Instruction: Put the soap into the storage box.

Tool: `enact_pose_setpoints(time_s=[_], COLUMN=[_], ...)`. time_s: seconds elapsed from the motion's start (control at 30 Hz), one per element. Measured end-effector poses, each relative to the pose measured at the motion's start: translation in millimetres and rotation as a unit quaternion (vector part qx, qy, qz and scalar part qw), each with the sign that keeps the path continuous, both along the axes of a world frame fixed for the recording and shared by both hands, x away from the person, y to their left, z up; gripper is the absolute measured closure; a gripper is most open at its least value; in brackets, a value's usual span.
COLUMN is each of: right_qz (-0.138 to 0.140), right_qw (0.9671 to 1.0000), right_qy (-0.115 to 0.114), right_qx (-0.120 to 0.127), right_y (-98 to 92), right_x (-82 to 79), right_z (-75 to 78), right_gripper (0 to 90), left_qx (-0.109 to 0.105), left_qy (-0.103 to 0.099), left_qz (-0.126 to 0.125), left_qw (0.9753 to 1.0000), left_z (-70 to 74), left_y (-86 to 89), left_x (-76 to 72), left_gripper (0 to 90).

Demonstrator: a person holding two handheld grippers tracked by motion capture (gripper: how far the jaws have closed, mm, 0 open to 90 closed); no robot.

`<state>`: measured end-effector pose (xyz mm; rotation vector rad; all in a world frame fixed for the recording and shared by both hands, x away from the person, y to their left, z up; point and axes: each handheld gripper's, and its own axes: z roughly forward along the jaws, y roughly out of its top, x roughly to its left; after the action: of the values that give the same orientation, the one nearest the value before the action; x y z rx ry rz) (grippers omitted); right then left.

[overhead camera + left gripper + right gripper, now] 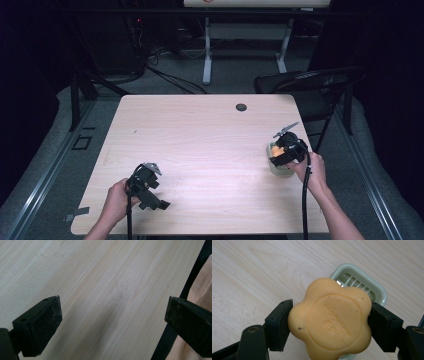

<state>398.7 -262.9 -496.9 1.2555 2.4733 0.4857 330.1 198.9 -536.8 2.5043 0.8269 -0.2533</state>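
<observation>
A flower-shaped orange soap with embossed lettering sits between the jaws of my right gripper, which is shut on it. Just under and behind the soap lies a pale green soap dish with a slotted floor. In the high view the right gripper hovers over the dish near the table's right edge, with the soap showing as an orange patch. My left gripper is held low near the front left of the table; in its own view the left gripper stands open over bare wood.
The light wooden table has a dark cable grommet near its far edge. A black folding chair stands past the far right corner. A white desk frame stands farther back on the grey floor.
</observation>
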Motion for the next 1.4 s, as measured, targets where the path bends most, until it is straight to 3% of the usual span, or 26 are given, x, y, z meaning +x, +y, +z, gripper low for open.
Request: enact_pose_setpoints(time_s=[0.57, 0.67, 1.03, 1.17, 1.4], right_qz=[-0.013, -0.02, -0.031, -0.031, -0.039], right_qw=[0.9998, 0.9996, 0.9989, 0.9989, 0.9986], right_qy=[0.018, 0.019, 0.026, 0.032, 0.026], right_qx=[-0.001, 0.009, 0.023, 0.017, 0.022], right_y=[-5.5, -8.7, -18.4, -18.4, -18.8], right_x=[19.8, 22.9, 25.9, 26.7, 26.7], right_z=[-13.8, -17.7, -23.2, -26.0, -30.3], right_gripper=[26.5, 26.5, 26.5, 26.5, 26.4], left_qx=[0.001, 0.0, 0.001, 0.001, 0.001], left_qy=[0.001, 0.001, 0.002, 0.002, 0.002], left_qz=[-0.001, -0.001, -0.002, -0.002, -0.003], left_qw=[1.0, 1.0, 1.0, 1.0, 1.0], left_z=[-0.2, -0.3, -0.4, -0.4, -0.2], left_y=[0.1, 0.1, -0.1, 0.1, 0.4], left_x=[0.1, 0.0, 0.0, 0.0, -0.1], left_gripper=[1.3, 1.3, 1.3, 1.3, 1.3])
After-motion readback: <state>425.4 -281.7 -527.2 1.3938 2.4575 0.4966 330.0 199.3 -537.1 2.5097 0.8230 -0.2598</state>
